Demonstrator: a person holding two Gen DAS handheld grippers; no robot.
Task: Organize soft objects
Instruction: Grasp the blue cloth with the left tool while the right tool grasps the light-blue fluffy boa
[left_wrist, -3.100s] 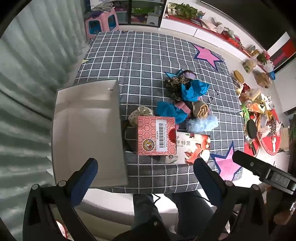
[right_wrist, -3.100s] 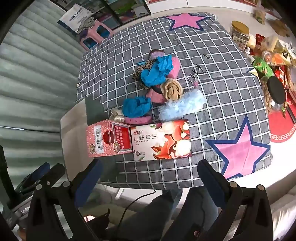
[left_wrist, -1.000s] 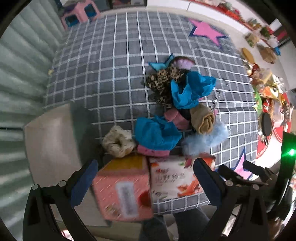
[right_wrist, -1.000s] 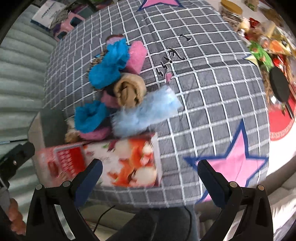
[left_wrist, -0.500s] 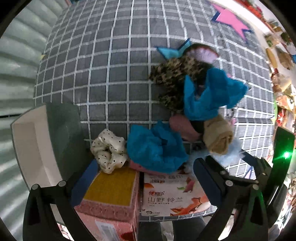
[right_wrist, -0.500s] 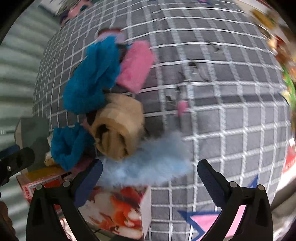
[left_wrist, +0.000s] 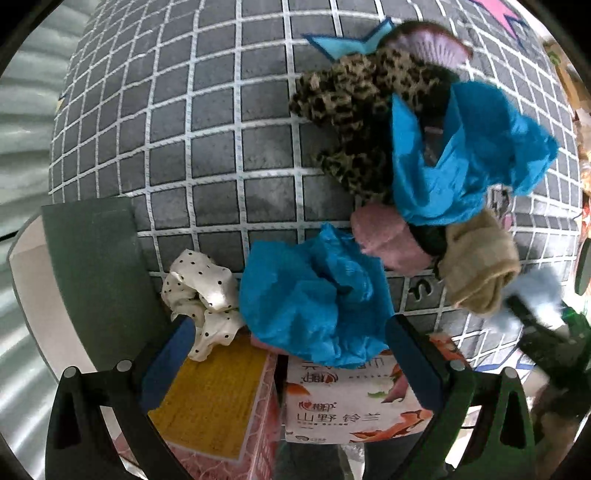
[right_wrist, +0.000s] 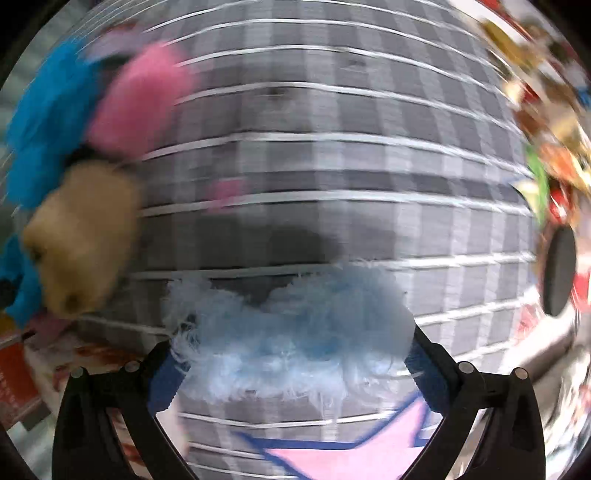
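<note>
A pile of soft things lies on the grey checked tablecloth (left_wrist: 221, 122). My left gripper (left_wrist: 290, 356) is open and low over a crumpled blue cloth (left_wrist: 314, 295), which sits between its fingers. A white dotted scrunchie (left_wrist: 201, 291) lies just left of that cloth. Behind are a leopard-print cloth (left_wrist: 351, 96), a second blue cloth (left_wrist: 465, 158), a pink roll (left_wrist: 388, 236) and a tan roll (left_wrist: 480, 262). My right gripper (right_wrist: 293, 369) is open, with a fluffy light-blue piece (right_wrist: 295, 339) between its fingers. The right wrist view is motion-blurred.
A white open box (left_wrist: 85, 258) stands at the table's left edge. Two tissue boxes, one yellow-topped (left_wrist: 214, 398) and one with flowers (left_wrist: 351, 406), lie under the left gripper. A pink star (right_wrist: 351, 458) marks the cloth. A black round lid (right_wrist: 559, 269) and clutter lie on the right.
Both grippers have dropped and pushed forward into the pile. The left now straddles the crumpled blue cloth, and the right straddles the fluffy light-blue piece. Both stay open.
</note>
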